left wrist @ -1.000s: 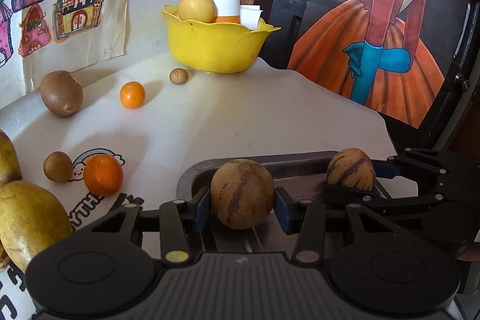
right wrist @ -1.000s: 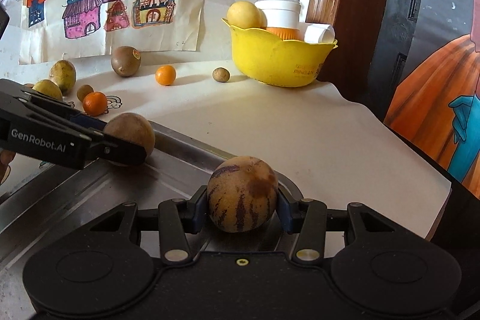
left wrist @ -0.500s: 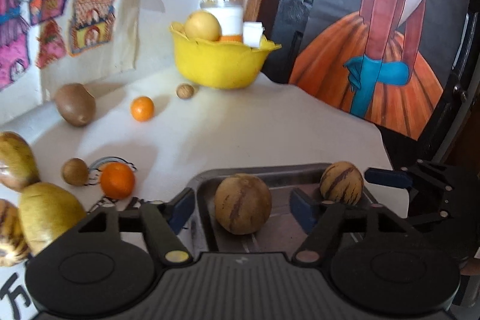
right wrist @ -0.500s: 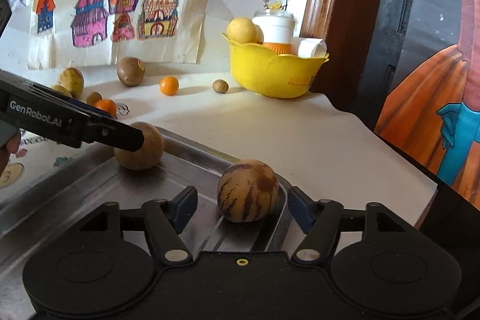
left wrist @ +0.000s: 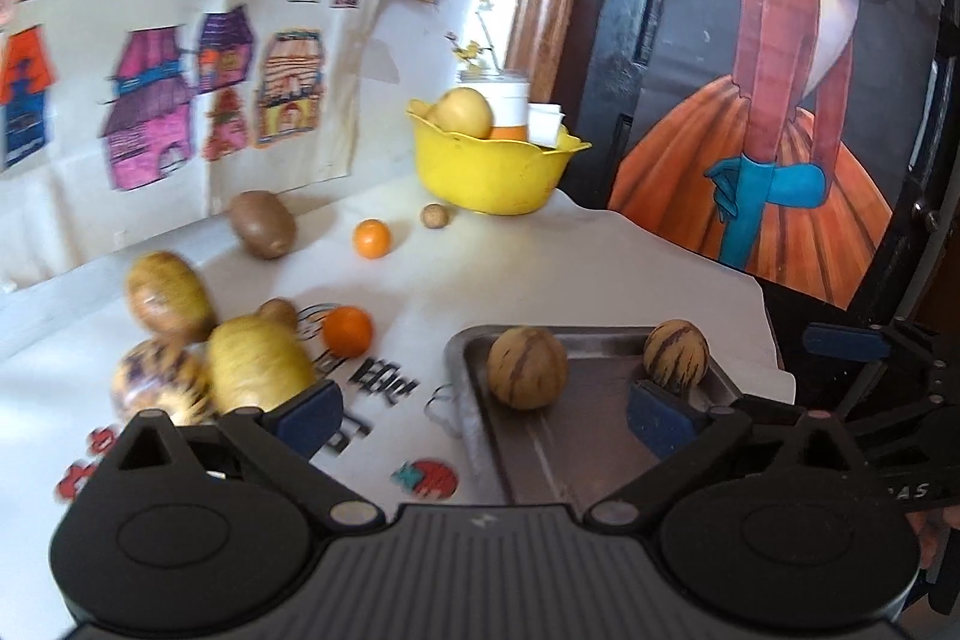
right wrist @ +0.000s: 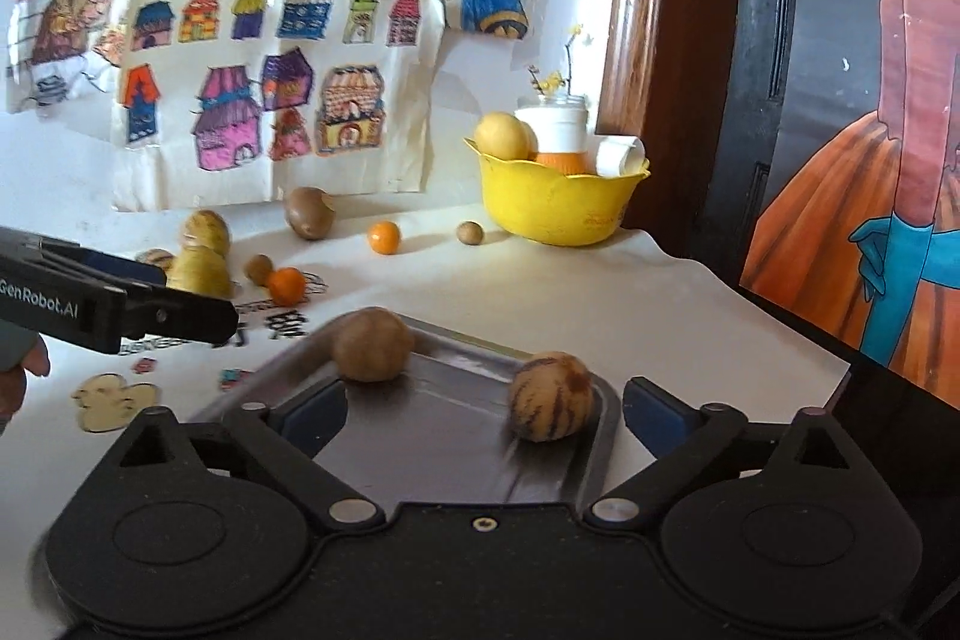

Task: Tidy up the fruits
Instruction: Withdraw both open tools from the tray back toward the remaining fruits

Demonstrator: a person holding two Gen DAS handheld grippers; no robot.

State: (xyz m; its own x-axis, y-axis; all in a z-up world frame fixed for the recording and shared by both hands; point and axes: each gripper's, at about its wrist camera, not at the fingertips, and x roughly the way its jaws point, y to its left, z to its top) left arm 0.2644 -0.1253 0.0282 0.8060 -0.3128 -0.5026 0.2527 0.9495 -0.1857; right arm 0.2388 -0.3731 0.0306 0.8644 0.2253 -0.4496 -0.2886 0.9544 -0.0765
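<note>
both my tongs are opening with nothing between them, two striped melons (left wrist: 527, 367) sit in the tray (left wrist: 576, 436), and the remaining fruit pile (left wrist: 210, 340) lies centre-left in the frame, nearest my left gripper (left wrist: 480, 412), not my right gripper (right wrist: 483, 415).

two melons (left wrist: 527, 367) (left wrist: 676, 356) sit side by side in the tray (left wrist: 576, 454); loose fruit (left wrist: 258, 361) lies left of the tray, a bowl (left wrist: 492, 175) behind it by the wall.
</note>
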